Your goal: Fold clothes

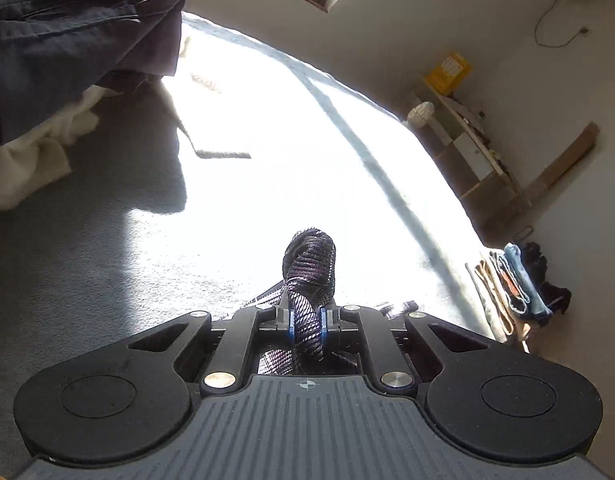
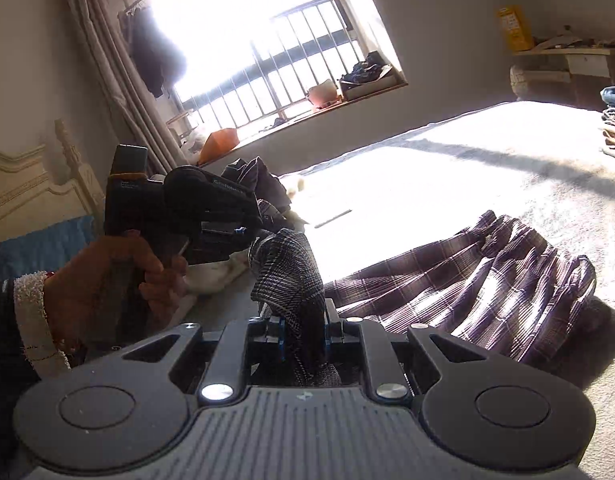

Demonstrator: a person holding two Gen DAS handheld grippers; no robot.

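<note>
Here the plaid garment (image 2: 467, 288) is clenched by both tongs: a bunched edge is pinched in the left gripper (image 1: 307, 322) and another in the right gripper (image 2: 303, 330), seemingly so the cloth can be spread. The rest is trailed rightward, crumpled, across the sunlit bed (image 2: 447, 168); folded clothes (image 1: 515, 284) are stacked far right.

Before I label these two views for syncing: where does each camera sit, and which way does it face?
Left wrist: on the left hand-held gripper, facing across the sunlit grey bed; only its fingers show, shut on dark plaid cloth.
Right wrist: on the right hand-held gripper, facing the barred window; shows the person's left hand.
Shared: cloth, bed, yellow box.
</note>
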